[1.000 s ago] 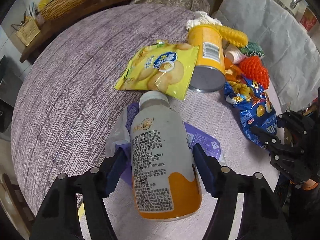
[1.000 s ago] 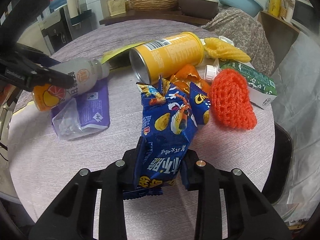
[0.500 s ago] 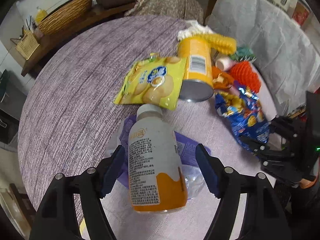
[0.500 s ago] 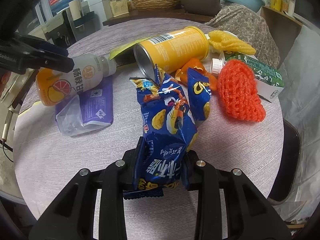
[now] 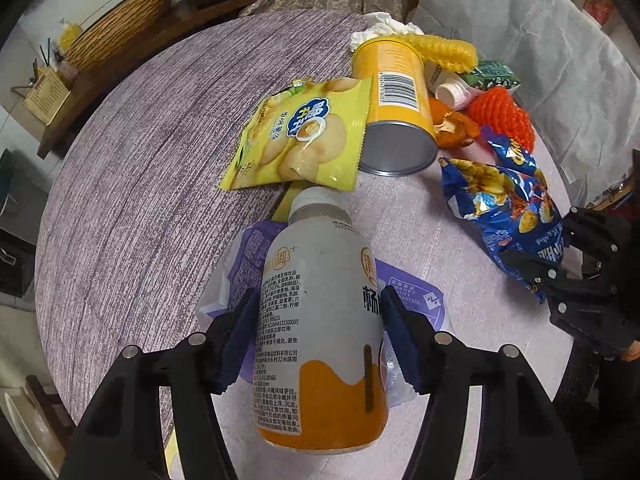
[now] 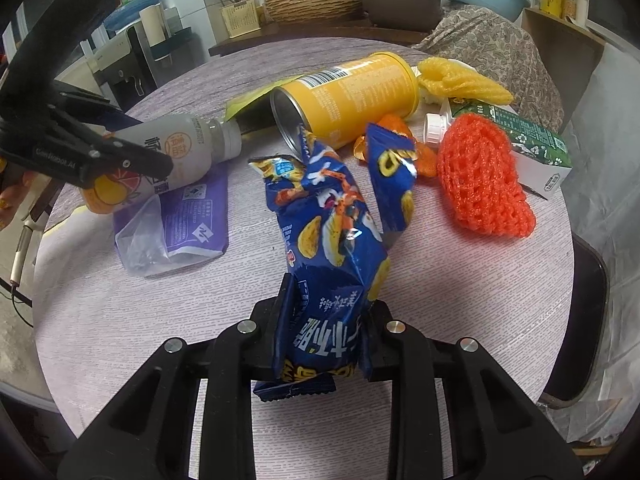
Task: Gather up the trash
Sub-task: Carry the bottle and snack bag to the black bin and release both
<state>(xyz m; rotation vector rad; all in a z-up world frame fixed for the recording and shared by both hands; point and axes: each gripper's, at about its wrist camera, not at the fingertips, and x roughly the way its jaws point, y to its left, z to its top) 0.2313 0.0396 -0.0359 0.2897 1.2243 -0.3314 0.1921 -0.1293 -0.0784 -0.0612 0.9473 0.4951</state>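
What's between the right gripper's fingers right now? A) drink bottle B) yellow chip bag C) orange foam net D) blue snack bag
D: in the right wrist view the right gripper is closing on the lower end of the blue snack bag, its fingers on either side of it; the drink bottle is in the left gripper.
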